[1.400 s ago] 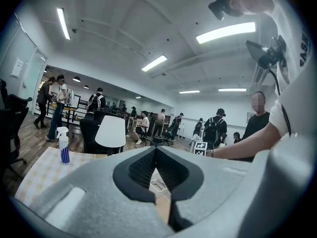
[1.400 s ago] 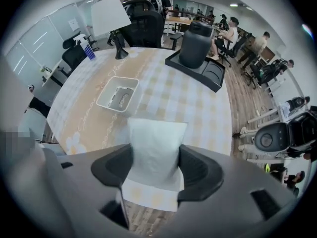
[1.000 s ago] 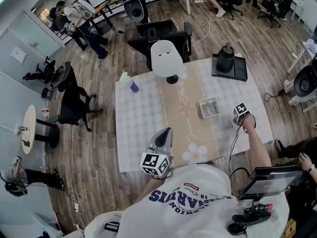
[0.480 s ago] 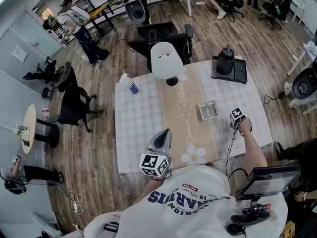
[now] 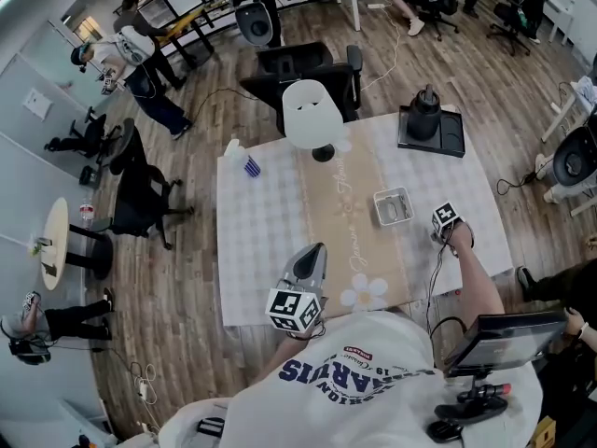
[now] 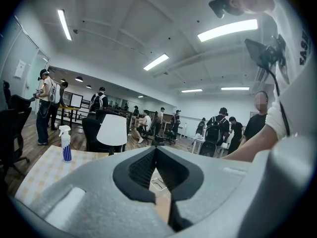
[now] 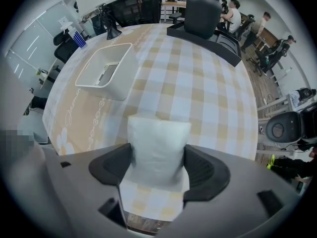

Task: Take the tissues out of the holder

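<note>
At the near edge of the checked table [image 5: 266, 250], nearer the person than the holder [image 5: 378, 203] and to its left, the left gripper [image 5: 315, 248] pointed out over the cloth. Its jaws were pressed together with nothing between them. Just to the right of the holder and slightly nearer, the right gripper [image 5: 445, 227] pointed straight down at the table. Its jaws had just been opening and stood wide, one on each side of a white tissue pack [image 7: 158, 143] that lay on the cloth outside the holder. The pads were right beside the pack's flanks without squeezing it. The holder, a white open-topped box [image 7: 116, 86], sat at the right edge of a beige runner [image 5: 345, 194]. Beyond it stood a white lamp [image 5: 312, 110]. Far left of the holder was a spray bottle [image 5: 250, 163], and past it to the right a black jug [image 5: 426, 108] on a black tray [image 5: 452, 136].
</note>
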`<state>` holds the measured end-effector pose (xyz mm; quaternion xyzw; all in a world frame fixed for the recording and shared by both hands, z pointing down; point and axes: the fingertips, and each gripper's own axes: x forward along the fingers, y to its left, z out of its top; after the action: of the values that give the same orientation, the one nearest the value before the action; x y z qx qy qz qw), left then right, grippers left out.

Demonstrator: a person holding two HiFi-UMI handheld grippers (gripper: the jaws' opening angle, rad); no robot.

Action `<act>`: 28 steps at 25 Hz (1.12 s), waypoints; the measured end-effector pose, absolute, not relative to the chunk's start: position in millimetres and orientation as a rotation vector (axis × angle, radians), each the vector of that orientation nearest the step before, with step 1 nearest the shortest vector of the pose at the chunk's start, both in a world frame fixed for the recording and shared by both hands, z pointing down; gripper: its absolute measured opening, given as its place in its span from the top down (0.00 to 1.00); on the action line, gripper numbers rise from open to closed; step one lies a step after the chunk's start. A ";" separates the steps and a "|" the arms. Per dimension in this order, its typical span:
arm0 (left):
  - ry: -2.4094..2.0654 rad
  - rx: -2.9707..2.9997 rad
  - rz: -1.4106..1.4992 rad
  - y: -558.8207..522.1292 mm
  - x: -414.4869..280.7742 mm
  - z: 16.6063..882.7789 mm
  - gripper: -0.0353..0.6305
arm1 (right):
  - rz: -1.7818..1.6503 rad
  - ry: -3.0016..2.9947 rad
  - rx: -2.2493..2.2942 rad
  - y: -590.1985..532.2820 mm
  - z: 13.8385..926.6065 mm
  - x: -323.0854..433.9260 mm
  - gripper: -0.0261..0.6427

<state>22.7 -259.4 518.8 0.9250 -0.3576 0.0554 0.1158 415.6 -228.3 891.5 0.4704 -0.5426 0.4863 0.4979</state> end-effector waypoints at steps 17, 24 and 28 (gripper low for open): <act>-1.074 2.705 0.149 -262.6 16.2 516.6 0.95 | 1.001 -1.489 1.183 -258.6 818.5 409.4 0.37; -1.079 2.705 0.159 -266.8 18.5 519.8 0.95 | 0.766 -1.844 1.435 -316.0 683.4 359.6 0.37; -1.062 2.726 0.168 -264.3 26.0 516.5 0.95 | 0.613 -2.091 1.494 -321.9 605.4 299.9 0.38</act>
<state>26.0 -264.3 516.5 0.9252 -0.3602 0.0571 0.1053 299.9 -321.9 605.4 0.5480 -0.7669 0.2249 0.2470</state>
